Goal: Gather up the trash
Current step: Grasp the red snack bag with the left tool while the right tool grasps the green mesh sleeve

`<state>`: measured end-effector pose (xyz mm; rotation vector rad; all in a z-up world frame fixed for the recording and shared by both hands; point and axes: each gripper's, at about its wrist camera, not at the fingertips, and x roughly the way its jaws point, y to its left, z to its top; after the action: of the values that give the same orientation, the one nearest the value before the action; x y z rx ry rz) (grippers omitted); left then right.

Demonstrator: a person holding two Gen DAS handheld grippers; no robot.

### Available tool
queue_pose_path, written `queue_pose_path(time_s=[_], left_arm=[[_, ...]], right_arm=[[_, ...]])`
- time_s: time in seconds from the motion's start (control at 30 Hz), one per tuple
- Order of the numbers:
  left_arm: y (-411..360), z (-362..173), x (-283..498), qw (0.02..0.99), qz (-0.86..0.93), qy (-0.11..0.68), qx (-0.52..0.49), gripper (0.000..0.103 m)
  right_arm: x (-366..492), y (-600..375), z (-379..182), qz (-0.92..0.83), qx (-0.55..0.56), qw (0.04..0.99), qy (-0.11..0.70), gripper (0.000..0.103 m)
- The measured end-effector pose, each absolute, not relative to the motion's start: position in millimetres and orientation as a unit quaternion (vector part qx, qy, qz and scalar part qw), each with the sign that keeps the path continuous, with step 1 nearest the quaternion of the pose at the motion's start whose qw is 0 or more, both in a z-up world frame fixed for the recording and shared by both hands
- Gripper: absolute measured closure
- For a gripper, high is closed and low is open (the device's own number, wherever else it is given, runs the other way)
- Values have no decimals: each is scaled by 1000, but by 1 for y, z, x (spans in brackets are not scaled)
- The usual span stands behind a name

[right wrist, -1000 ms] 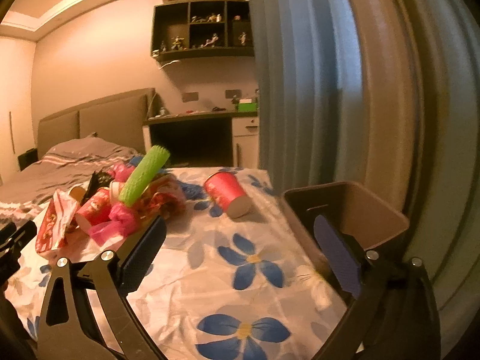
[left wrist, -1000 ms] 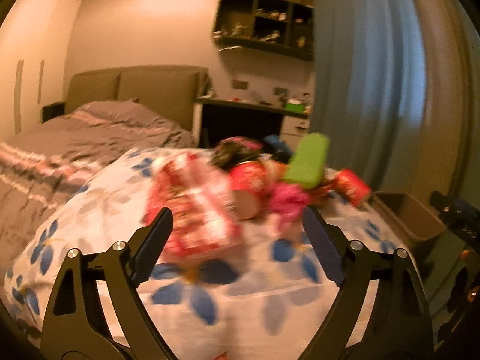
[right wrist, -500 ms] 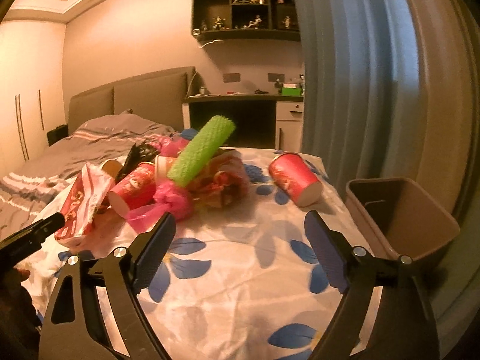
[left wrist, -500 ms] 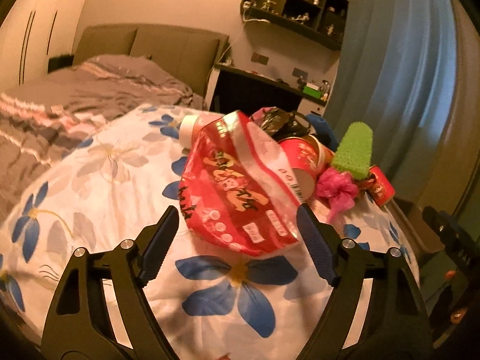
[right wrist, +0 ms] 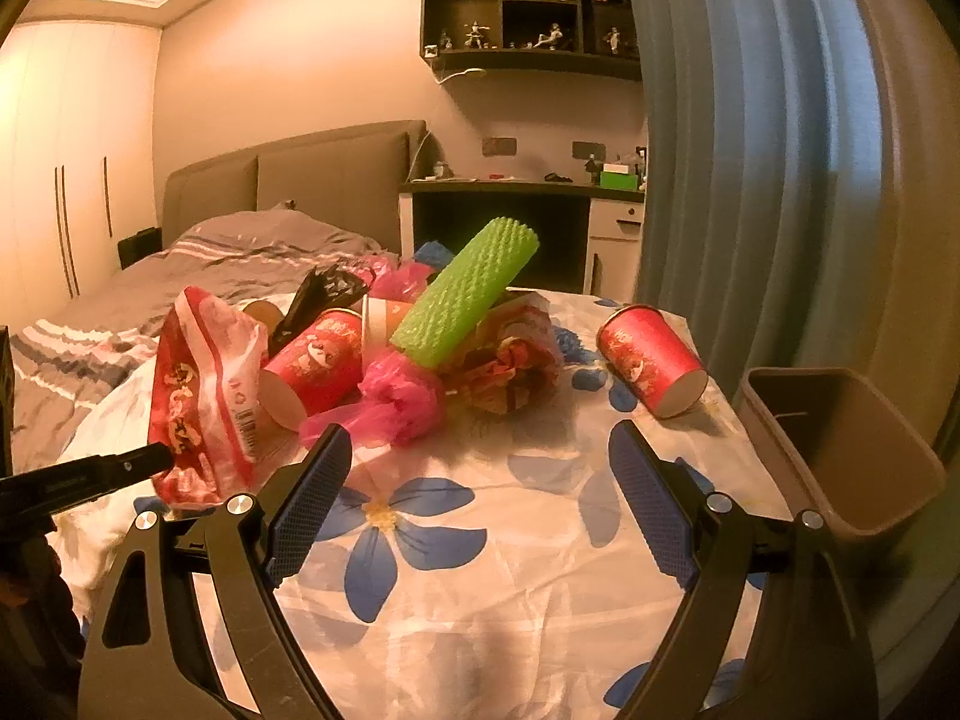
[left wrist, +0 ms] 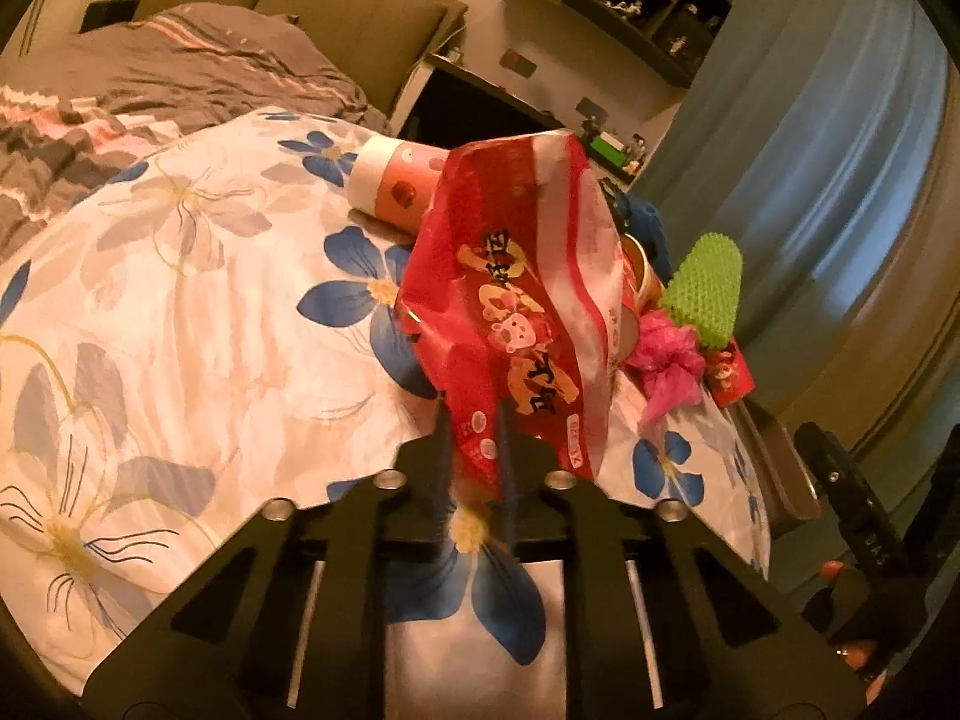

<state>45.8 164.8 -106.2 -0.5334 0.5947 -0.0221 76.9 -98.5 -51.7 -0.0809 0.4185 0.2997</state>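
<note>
So we're looking at a crinkly red snack bag (left wrist: 528,312) with a whitish clear band down its right side, gold lettering and a little cartoon bear printed on it. It's standing up at the near-left edge of the trash pile on the flowered sheet (left wrist: 180,312), and our left gripper (left wrist: 474,468) is closing its jaws on the bag's bottom corner, blue pads pressing the plastic flat between them. From the right wrist view the same bag (right wrist: 204,396) is sitting at the left end of the pile with the black tip of the left gripper (right wrist: 150,459) touching its lower edge.

Our right gripper (right wrist: 480,504) is hanging over bare sheet with its jaws spread wide and nothing between them. Beyond it we're seeing a green foam net sleeve (right wrist: 468,294) leaning across the pile, a pink plastic wad (right wrist: 396,402) just under it, a red paper cup (right wrist: 312,366) on its side beside the bag, and another red cup (right wrist: 651,360) lying alone to the right. A brown bin (right wrist: 840,450) is sitting off the bed's right edge, partly cut off by the frame.

Hard bits: the bag is blocking most of the pile in the left view, the black crumpled thing (right wrist: 318,294) behind the cups is too dark to identify, and the bag's lettering is unreadable.
</note>
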Motion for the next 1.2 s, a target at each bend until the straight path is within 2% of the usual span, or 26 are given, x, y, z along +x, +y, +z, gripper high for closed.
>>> queue_pose_path(time_s=[0.1,0.33,0.57,0.77,0.93,1.1,1.2], left_arm=[[163,-104,43,924,-14,285,-255,103],[167,-79,21,939,0,239,-248,103],[159,-51,15,954,6,197,-224,103],[152,-38,21,961,-1,182,-210,103],[149,-38,27,961,-6,180,-209,103],[145,-38,34,961,-14,185,-206,103],[141,-38,35,962,-16,186,-200,103]], right_arm=[[78,-96,-52,150,-42,965,210,18],[87,-97,-49,142,-38,968,204,21],[123,-94,-42,147,-16,966,210,39],[161,-83,-41,176,20,955,240,47],[184,-72,-44,190,26,945,265,62],[186,-64,-44,212,15,940,266,87],[181,-61,-41,223,4,940,258,91]])
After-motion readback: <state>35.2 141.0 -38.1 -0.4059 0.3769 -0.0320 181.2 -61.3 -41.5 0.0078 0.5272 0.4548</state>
